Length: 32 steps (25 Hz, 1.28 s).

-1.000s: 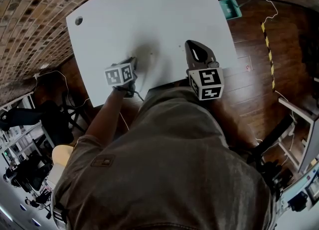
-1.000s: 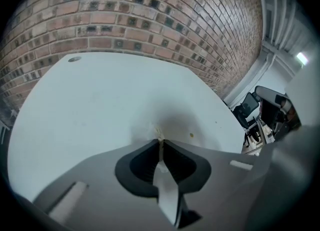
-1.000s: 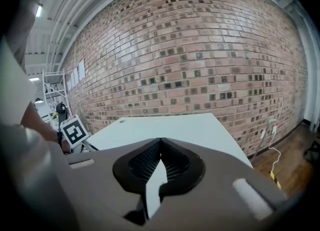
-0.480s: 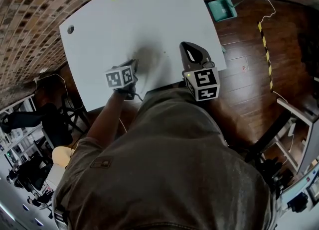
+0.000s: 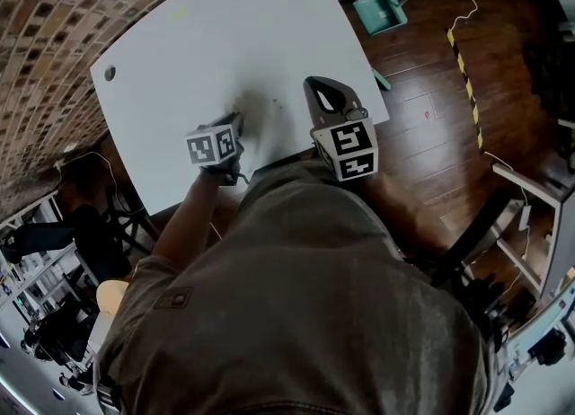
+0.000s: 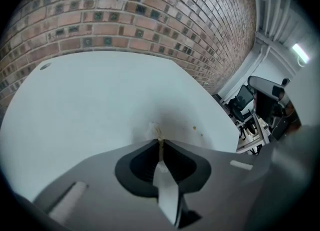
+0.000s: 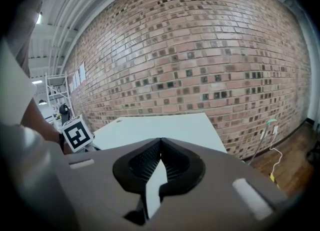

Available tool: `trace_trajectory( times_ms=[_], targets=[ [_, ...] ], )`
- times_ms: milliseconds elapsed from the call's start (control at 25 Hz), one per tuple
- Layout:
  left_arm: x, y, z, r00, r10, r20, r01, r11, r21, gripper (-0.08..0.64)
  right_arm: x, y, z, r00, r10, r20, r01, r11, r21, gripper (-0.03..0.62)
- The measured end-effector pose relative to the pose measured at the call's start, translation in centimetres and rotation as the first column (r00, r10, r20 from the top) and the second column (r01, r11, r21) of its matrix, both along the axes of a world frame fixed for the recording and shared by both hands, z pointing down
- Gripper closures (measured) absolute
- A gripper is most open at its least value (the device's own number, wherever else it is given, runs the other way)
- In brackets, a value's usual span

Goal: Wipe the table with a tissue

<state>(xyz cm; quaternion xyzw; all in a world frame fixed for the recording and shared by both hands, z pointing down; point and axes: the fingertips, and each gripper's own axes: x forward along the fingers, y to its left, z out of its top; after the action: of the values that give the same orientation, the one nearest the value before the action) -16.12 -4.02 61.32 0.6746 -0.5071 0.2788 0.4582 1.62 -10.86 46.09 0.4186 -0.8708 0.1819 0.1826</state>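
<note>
All three views are bent by wide-angle lenses, and dark vignetting is seen at the corners of both gripper views. The head view is dim, with the white surface (image 5: 225, 36) rendered brightest and a soft shadow cast beside the left claw (image 5: 242, 120). A ceiling lamp (image 6: 300, 52) is blown out.

**Colours and patterns.** Worktop (image 5: 225, 36): plain pale grey-white, with a few small yellowish specks. Tissue (image 6: 151, 131): white, tinged yellow-brown at its pinched edge. Left tool (image 6: 159, 140) and right tool (image 7: 160, 140): grey bodies with black ribbed jaw linings. Marker cube (image 5: 214, 145): black squares on white. Wall (image 7: 200, 50): red-brown brick with darker bricks scattered through it. Floor (image 5: 431, 126): dark brown wood planks, crossed by a yellow-and-black striped strip (image 5: 465, 90). Dustpan (image 5: 379, 13): teal. Shirt (image 5: 305, 296): olive-brown.
</note>
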Motion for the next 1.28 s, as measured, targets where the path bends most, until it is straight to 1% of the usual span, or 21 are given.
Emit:
trace_trajectory(
  times_ms=[160,280,480,680,760,1000,1280],
  targets=[
    [-0.4,0.2,0.0,1.0,-0.003,-0.009,0.004,1.0,0.002,0.529,-0.6,0.2,-0.1,1.0,-0.011,0.003,0.011,1.0,0.01,0.578],
    [-1.5,0.5,0.0,1.0,-0.018,-0.009,0.018,1.0,0.001,0.529,-1.3,0.5,-0.2,1.0,-0.018,0.001,0.018,1.0,0.01,0.578],
    [-4.7,1.3,0.0,0.998,-0.069,0.01,0.069,0.998,-0.001,0.529,-2.8,0.9,-0.2,1.0,-0.031,0.002,0.031,1.0,0.003,0.578],
    [-8.4,2.2,0.1,0.99,-0.137,0.028,0.137,0.991,-0.006,0.529,-4.3,1.4,0.0,0.999,-0.053,-0.006,0.053,0.999,-0.007,0.578],
    [-9.1,2.2,0.1,0.988,-0.151,0.025,0.151,0.989,-0.008,0.529,-4.6,1.2,-0.2,0.999,-0.054,0.003,0.054,0.999,0.0,0.578],
    [-8.3,1.4,0.2,0.986,-0.161,0.031,0.161,0.987,-0.004,0.529,-3.6,0.7,-0.1,0.999,-0.039,0.005,0.039,0.999,0.003,0.578],
    [-5.5,-0.4,0.2,0.992,-0.124,0.028,0.124,0.992,-0.001,0.529,-1.8,-0.2,0.0,1.0,-0.026,0.012,0.026,1.0,0.0,0.578]
  ],
)
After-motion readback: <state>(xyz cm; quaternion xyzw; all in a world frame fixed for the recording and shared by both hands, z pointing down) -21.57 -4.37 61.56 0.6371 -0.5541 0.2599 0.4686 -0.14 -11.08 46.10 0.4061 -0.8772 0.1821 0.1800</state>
